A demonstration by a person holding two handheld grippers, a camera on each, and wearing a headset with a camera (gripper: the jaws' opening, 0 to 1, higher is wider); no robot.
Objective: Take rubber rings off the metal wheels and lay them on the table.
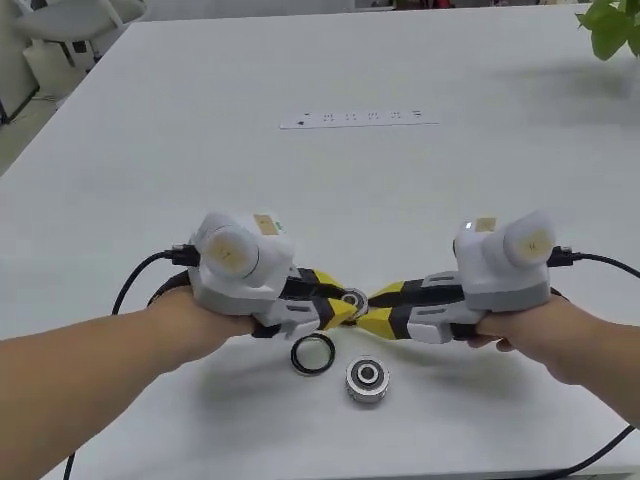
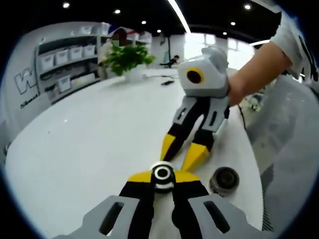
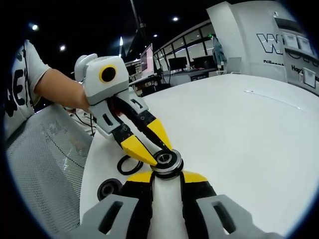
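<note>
Nearest in the head view, a hand [image 1: 190, 320] on the left gripper [image 1: 343, 298] and another hand [image 1: 540, 330] on the right gripper [image 1: 375, 305], tips meeting over the table [image 1: 300, 180] on a held wheel [image 1: 352, 298]. Just nearer than the tips, a loose rubber ring [image 1: 295, 354] lying flat, and a bare wheel [image 1: 368, 377] beside it, not touching. Judged so: one ring off and laid down, one in work. Near table edge close below the bare wheel, a cable [image 1: 128, 285] trailing left; wide open top ahead, up to a socket strip [image 1: 358, 120] and a plant [image 1: 610, 25]. In the left gripper view, own jaws narrowed onto the held wheel [image 2: 162, 174], pinching it; right gripper [image 2: 179, 157] reaching its far side; bare wheel [image 2: 224, 180] near the edge. In the right gripper view, own jaws likewise clamped on the held wheel [image 3: 167, 162], left gripper [image 3: 160, 152] nipping its rim; dark band there, probably the ring still on, though hard to tell.
</note>
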